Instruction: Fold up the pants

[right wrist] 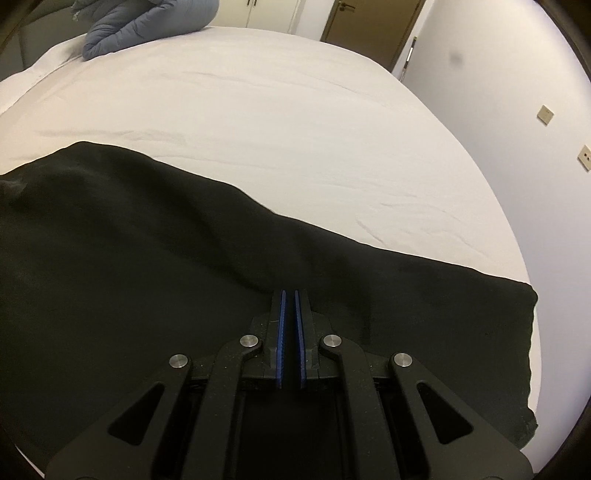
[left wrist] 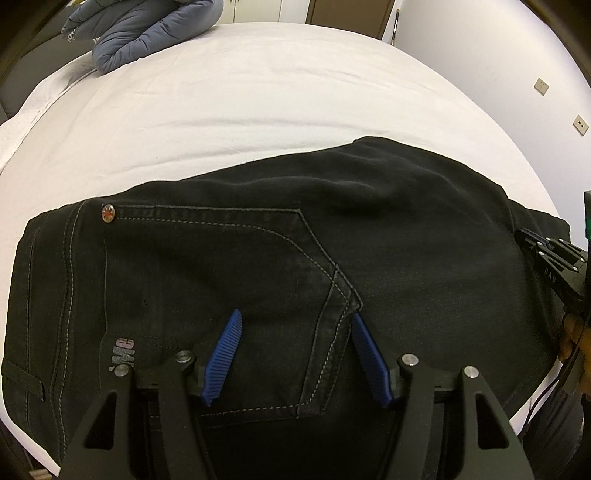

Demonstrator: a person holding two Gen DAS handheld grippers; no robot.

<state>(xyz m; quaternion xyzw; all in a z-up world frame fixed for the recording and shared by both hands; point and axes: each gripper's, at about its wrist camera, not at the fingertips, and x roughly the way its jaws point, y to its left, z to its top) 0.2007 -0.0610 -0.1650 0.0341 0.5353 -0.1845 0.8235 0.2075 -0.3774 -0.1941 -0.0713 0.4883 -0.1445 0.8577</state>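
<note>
Hovering above the white-sheeted bed, I look down my left-hand gripper at the pair of black denim pants spread flat near the closest edge of the mattress. The blue ribbed fingers of that tool stand apart at a middling width, with nothing between them; under the gap lies the stitched back pocket, pale thread outlining its pointed shape. Whether anything is in the pocket I cannot tell, since it lies flat and closed. A small round metal rivet marks the pocket's upper left corner, and a small printed label sits lower on the left.

The waist end of the garment is at the left in the left view and the legs run off to the right, so its long axis lies across the bed, roughly along the near edge. In the right view the leg fabric stretches to its hem end at the right, close to the mattress corner.

My right-hand gripper has its blue pads drawn narrow, almost touching, tips down on the dark cloth; whether a pinch of cloth lies between them I cannot tell.

A blue-grey quilted duvet is bunched at the far left of the bed.
</note>
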